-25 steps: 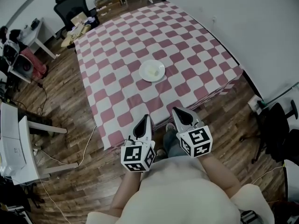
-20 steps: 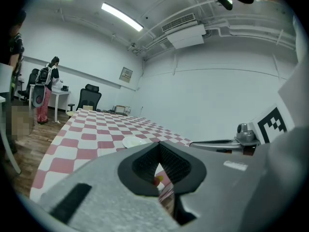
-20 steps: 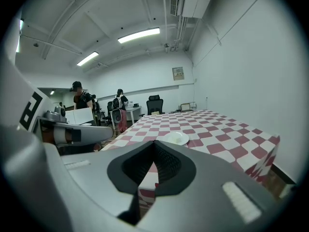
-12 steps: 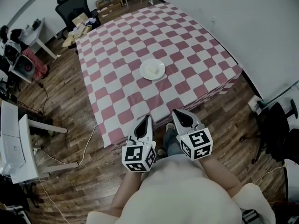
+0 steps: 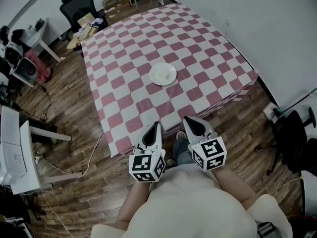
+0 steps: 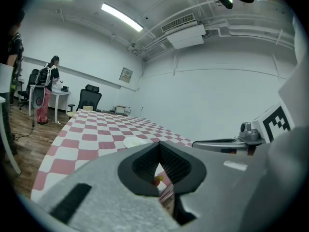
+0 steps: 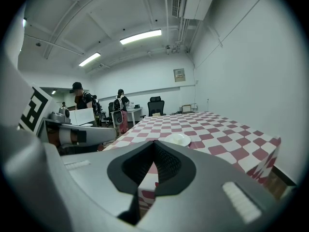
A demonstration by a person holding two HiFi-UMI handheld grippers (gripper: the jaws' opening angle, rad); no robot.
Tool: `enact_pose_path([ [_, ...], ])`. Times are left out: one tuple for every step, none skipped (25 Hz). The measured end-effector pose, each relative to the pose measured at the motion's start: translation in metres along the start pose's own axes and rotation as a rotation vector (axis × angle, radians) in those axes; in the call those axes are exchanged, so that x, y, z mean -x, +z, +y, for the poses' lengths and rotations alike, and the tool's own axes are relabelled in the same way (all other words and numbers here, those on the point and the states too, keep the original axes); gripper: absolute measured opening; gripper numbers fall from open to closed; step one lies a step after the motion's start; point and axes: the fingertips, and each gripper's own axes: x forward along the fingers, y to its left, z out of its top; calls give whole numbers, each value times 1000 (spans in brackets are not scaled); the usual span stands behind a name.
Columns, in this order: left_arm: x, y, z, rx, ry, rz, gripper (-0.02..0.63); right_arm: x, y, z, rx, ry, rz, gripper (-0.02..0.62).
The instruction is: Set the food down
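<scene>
Unmoved left hand-held gripper (image 5: pixel 157 126), right hand-held gripper (image 5: pixel 187 119), both shut

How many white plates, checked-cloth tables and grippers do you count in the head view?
White round plate: 1
Table under red-and-white checked cloth: 1
Grey two-jaw grippers: 2, left gripper and right gripper
Total: 4

Your way over the checked table (image 5: pixel 208 58) is open on every side of the white plate (image 5: pixel 162 74), the one thing standing on it; the wall (image 5: pixel 257 19) runs near its right edge; left of it lies open wood floor (image 5: pixel 64 108), then white furniture (image 5: pixel 15 152); an office chair (image 5: pixel 74 4) stands past the far corner.
</scene>
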Motion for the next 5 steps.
enact_pose_path([
  [0,0,0,0,0,0,7,-1,0,0,0,0,-2,5],
  [-1,0,0,-1,0,0,6,-1,1,0,0,1,-4,5],
  [-1,0,1,-1,-1,0,6,-1,1,1,0,1,-5,5],
  [-1,0,1,-2,-1,1,6,-2,2,1,1,1,-7,5],
  [-1,0,1,-3,-2,2,6,-2,2,2,1,2,-9,5],
])
